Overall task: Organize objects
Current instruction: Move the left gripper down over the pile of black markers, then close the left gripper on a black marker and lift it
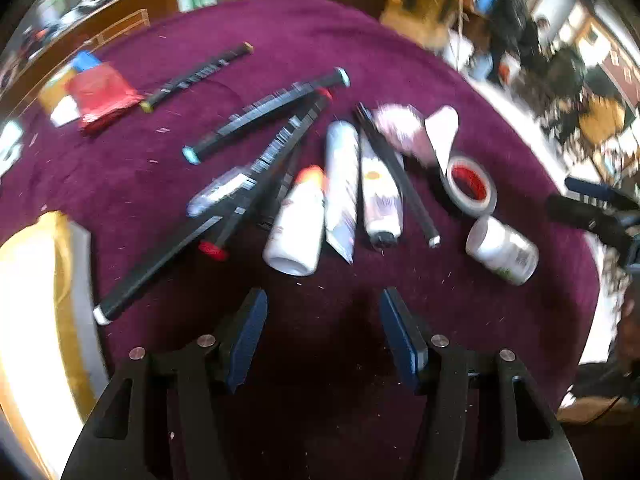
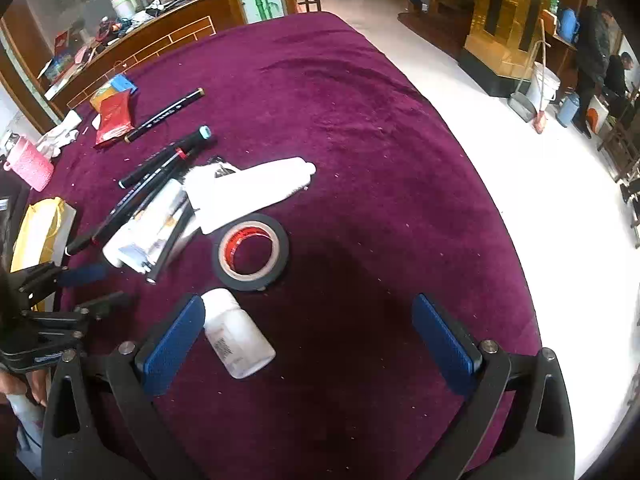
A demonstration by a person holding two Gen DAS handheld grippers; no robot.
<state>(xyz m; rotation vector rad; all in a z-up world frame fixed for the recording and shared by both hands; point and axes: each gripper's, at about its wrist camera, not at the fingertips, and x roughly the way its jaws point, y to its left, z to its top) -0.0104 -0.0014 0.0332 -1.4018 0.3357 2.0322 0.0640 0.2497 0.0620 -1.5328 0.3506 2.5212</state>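
The left gripper's (image 1: 323, 334) blue-padded fingers (image 1: 247, 336) stand apart with nothing between them, hanging over bare purple tablecloth (image 1: 280, 32). Just ahead of their tips lies the jumble to be sorted: a white bottle with an orange cap (image 1: 297, 224), two squeezed tubes (image 1: 342, 184) beside it, and several black markers (image 1: 264, 114) fanned out to the left, one with a red end cap (image 1: 213, 251). Ahead and to the right sit a roll of tape (image 1: 469, 186) and a small white pill bottle (image 1: 502, 250) lying on its side. Far ahead on the left rests a red packet (image 1: 102, 98).

The right gripper's (image 2: 316, 334) fingers (image 2: 446, 344) are spread as wide as they go, gripping nothing. The pill bottle (image 2: 238, 334) lies between them, close against the left pad (image 2: 172, 346); whether it touches I cannot tell, and it is well apart from the right one. Just ahead of it is the black tape roll (image 2: 253, 252), with the heap of tubes (image 2: 256, 192) and markers (image 2: 168, 160) further ahead and left. The left gripper (image 2: 98, 286) shows at the left edge.
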